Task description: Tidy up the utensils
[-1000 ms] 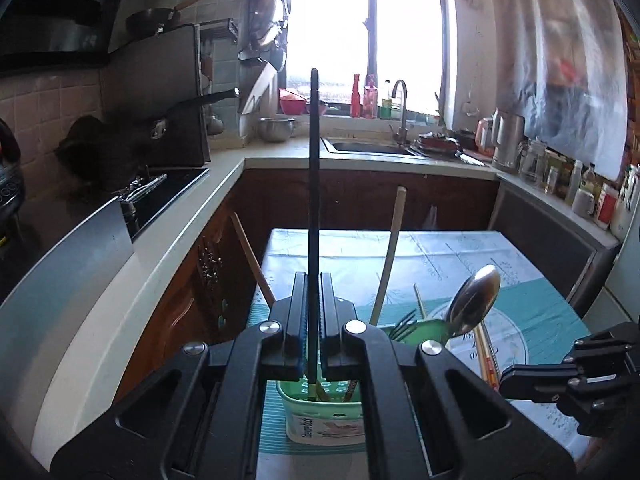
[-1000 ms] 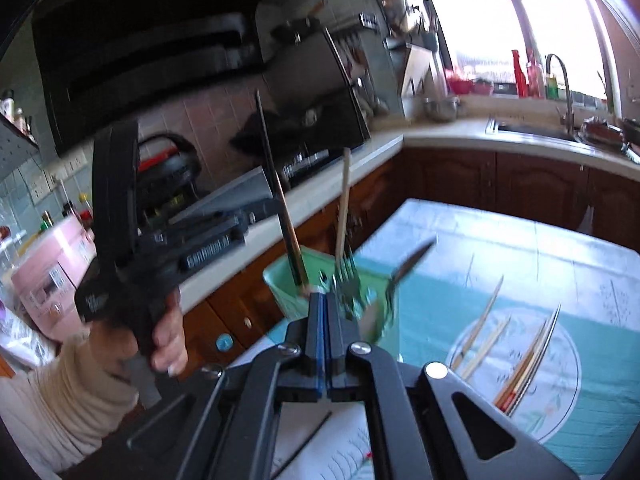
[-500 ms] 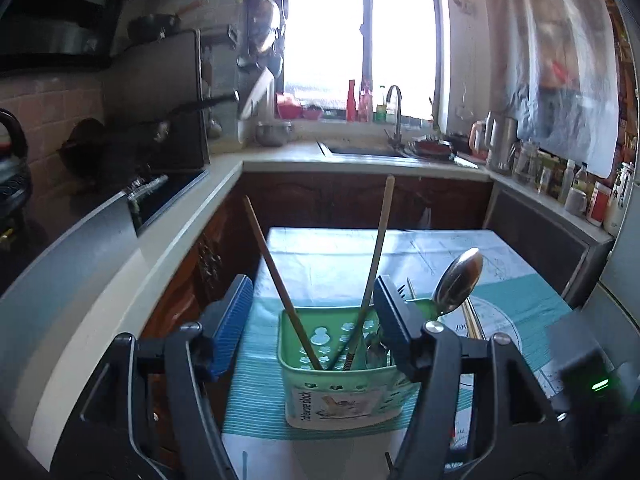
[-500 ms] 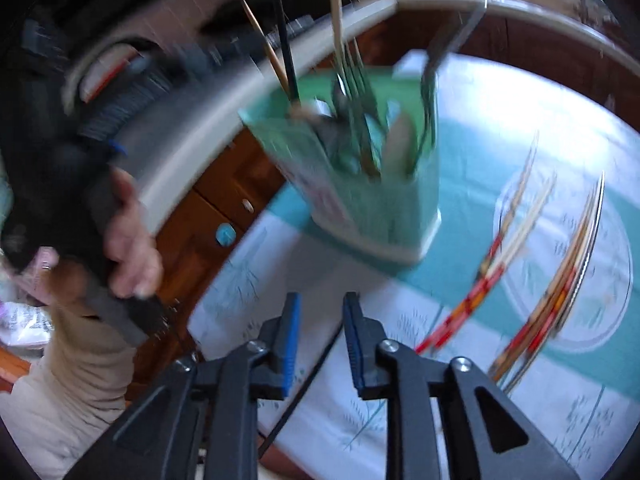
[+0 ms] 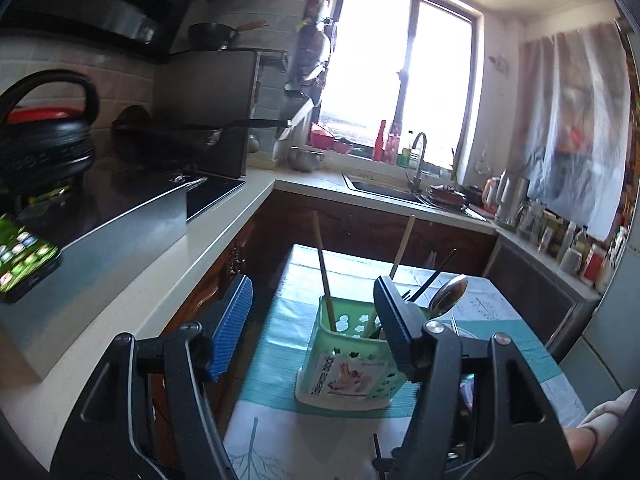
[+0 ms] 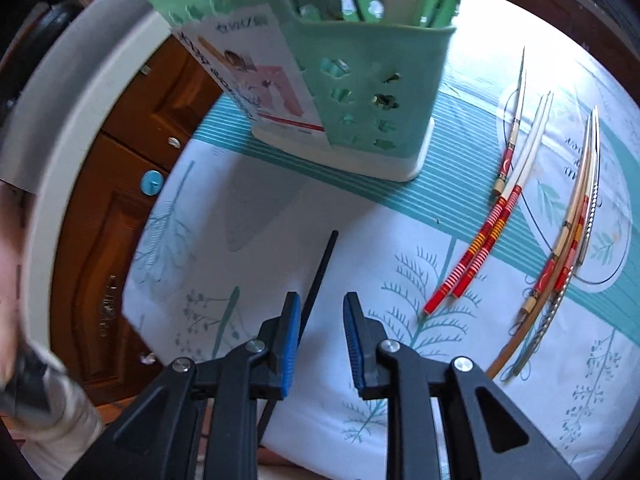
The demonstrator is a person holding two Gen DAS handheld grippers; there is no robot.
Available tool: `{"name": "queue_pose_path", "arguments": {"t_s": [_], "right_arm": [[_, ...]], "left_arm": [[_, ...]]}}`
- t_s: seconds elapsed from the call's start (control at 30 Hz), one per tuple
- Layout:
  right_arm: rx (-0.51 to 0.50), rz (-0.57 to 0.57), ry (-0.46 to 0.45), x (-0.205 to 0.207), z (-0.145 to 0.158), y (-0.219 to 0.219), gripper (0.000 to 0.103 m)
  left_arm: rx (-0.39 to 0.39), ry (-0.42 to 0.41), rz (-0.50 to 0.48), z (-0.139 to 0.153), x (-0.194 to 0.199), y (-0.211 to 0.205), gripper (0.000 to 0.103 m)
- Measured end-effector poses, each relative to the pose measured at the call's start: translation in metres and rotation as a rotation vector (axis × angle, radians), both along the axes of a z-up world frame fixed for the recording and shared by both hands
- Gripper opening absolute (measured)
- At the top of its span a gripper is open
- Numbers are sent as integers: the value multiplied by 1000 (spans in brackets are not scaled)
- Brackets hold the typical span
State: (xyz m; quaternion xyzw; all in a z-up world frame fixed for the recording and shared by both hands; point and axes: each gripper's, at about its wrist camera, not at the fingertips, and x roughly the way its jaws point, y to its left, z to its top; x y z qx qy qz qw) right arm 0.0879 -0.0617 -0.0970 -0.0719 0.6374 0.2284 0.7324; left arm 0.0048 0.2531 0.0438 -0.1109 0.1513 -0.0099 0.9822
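Note:
A green perforated utensil basket (image 5: pixel 352 360) stands on the table and holds chopsticks, a fork and a spoon (image 5: pixel 448 296). It also shows in the right wrist view (image 6: pixel 360 80). My left gripper (image 5: pixel 316 328) is open and empty, above and in front of the basket. My right gripper (image 6: pixel 320 332) is open and empty, low over the tablecloth. A black chopstick (image 6: pixel 316 280) lies on the cloth just under its left finger. Several red-banded and pale chopsticks (image 6: pixel 492 224) lie loose to the right, with more (image 6: pixel 572 232) further right.
The white countertop (image 5: pixel 160 292) with the stove and a phone (image 5: pixel 24 260) runs along the left. Brown cabinet doors (image 6: pixel 132 184) stand left of the table edge. A sink (image 5: pixel 384 188) sits under the window.
My left gripper opened, let go of the black chopstick into the basket and drew back. My right gripper opened wider and tipped down toward the black chopstick on the cloth.

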Motion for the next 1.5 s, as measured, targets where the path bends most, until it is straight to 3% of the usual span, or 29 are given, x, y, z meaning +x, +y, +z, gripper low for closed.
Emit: {"name": "queue_pose_path", "arguments": {"t_s": [0.23, 0.27, 0.3, 0.43, 0.6, 0.7, 0.83, 1.07, 1.27, 1.37, 1.5], "right_arm": [[-102, 39, -30, -3, -10, 27, 20], [-111, 40, -35, -4, -11, 28, 9], [-124, 49, -45, -5, -12, 29, 9], [-81, 35, -36, -7, -13, 25, 4], [37, 21, -106, -12, 11, 3, 4], [129, 30, -206, -21, 39, -5, 4], [326, 45, -332, -27, 82, -19, 4], [564, 32, -649, -30, 167, -33, 4], [624, 10, -868, -24, 219, -36, 4], [604, 8, -941, -19, 223, -25, 4], [582, 12, -961, -10, 221, -18, 4]], "left_arm": [[-34, 24, 8, -6, -15, 10, 61], [-37, 31, 7, -7, -15, 11, 61], [-39, 37, 8, -7, -16, 11, 61], [-34, 58, 15, -12, -14, 7, 61], [-53, 78, 17, -22, -11, 4, 61], [-66, 85, 24, -30, -10, 1, 61], [-91, 83, 42, -38, -9, 0, 60], [-128, 65, 86, -45, -9, 5, 60], [-138, 67, 89, -51, -6, 6, 60], [-139, 71, 87, -55, -5, 6, 61], [-138, 78, 81, -57, -1, 5, 60]]}}
